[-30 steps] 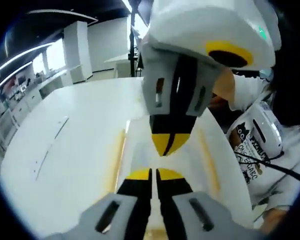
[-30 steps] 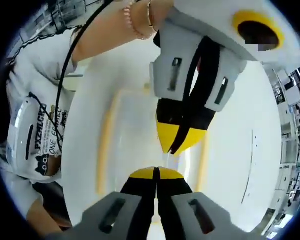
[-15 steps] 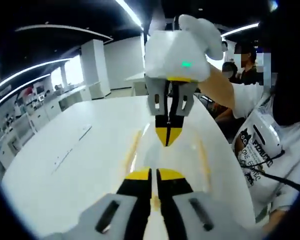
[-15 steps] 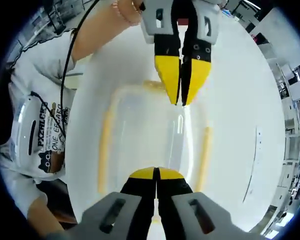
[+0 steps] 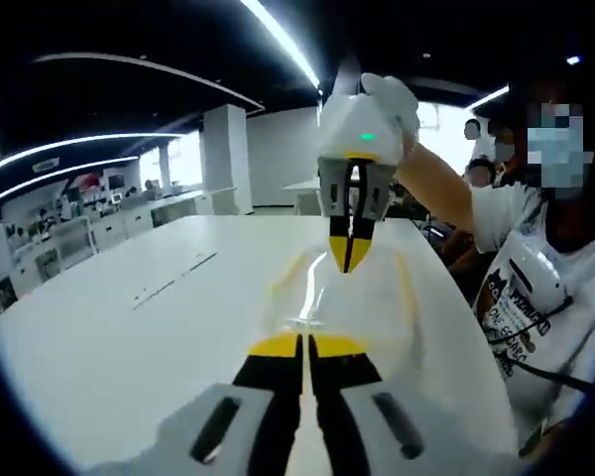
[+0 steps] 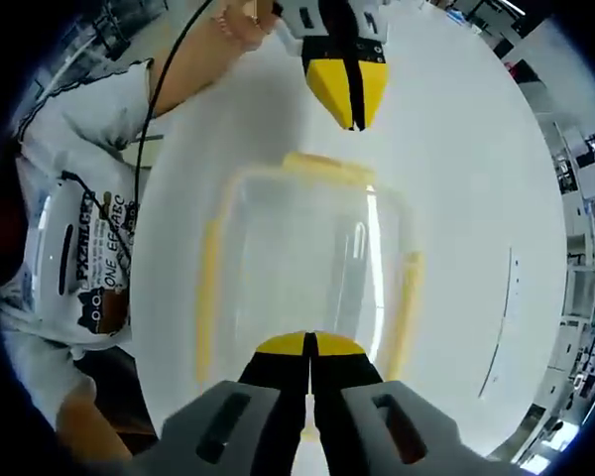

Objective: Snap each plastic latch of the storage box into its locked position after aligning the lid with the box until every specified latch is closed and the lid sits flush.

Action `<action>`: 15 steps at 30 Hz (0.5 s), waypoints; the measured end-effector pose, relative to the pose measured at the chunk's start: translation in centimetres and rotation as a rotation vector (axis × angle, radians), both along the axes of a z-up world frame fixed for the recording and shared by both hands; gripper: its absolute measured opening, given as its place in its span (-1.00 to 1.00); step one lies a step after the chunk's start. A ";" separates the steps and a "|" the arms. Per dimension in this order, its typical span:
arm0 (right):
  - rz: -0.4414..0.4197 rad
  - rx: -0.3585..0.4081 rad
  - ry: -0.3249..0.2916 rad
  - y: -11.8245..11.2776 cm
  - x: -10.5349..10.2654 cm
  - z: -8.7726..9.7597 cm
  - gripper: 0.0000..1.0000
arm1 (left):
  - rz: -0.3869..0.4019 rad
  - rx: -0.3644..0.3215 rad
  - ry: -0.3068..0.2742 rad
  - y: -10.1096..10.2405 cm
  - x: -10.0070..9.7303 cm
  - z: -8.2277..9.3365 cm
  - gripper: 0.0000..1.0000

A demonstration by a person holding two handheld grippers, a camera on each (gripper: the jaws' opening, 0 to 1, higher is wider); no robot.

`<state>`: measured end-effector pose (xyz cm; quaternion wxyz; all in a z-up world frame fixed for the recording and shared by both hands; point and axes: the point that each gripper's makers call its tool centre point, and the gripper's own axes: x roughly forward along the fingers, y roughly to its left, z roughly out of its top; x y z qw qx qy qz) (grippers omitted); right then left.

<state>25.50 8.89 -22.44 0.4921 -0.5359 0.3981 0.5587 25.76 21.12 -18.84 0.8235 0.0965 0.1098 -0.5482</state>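
Both grippers sit closed and empty, left gripper (image 5: pixel 305 342) and right gripper (image 6: pixel 307 341) at opposite ends of the clear box (image 6: pixel 307 263) on the table (image 5: pixel 129 327). Probably lifted clear to check the lid's flush; yellow latches (image 6: pixel 209 288) look down.

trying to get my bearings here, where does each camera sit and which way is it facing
Left gripper view: rides on the left gripper, looking low along the storage box on the white table toward the right gripper; a person's forearm and printed shirt show.
Right gripper view: rides on the right gripper, looking steeply down on the box lid toward the left gripper; forearm and shirt show.
Shared: box, table, both grippers facing each other.
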 end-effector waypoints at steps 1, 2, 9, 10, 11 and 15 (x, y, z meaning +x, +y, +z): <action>0.002 -0.003 0.000 0.1 -0.1 0.0 -1.00 | 0.005 -0.017 -0.023 0.2 0.0 0.2 -0.96; 0.002 -0.007 0.000 0.1 -0.1 0.0 -1.00 | -0.015 -0.058 -0.034 0.0 -0.5 0.7 -0.96; 0.011 -0.052 -0.014 0.3 -0.5 -0.1 -1.00 | -0.050 -0.049 -0.036 0.1 -1.3 0.0 -0.95; 0.015 -0.081 -0.020 0.4 -0.6 -0.1 -1.00 | -0.054 -0.041 -0.019 0.0 -1.1 -0.5 -0.95; 0.017 -0.083 -0.022 0.3 -0.6 -0.1 -1.00 | -0.052 -0.035 -0.009 -0.1 -0.9 -0.9 -0.95; 0.022 -0.094 -0.025 0.3 -0.7 0.0 -1.00 | -0.070 0.003 0.032 -0.6 -0.8 -2.5 -0.95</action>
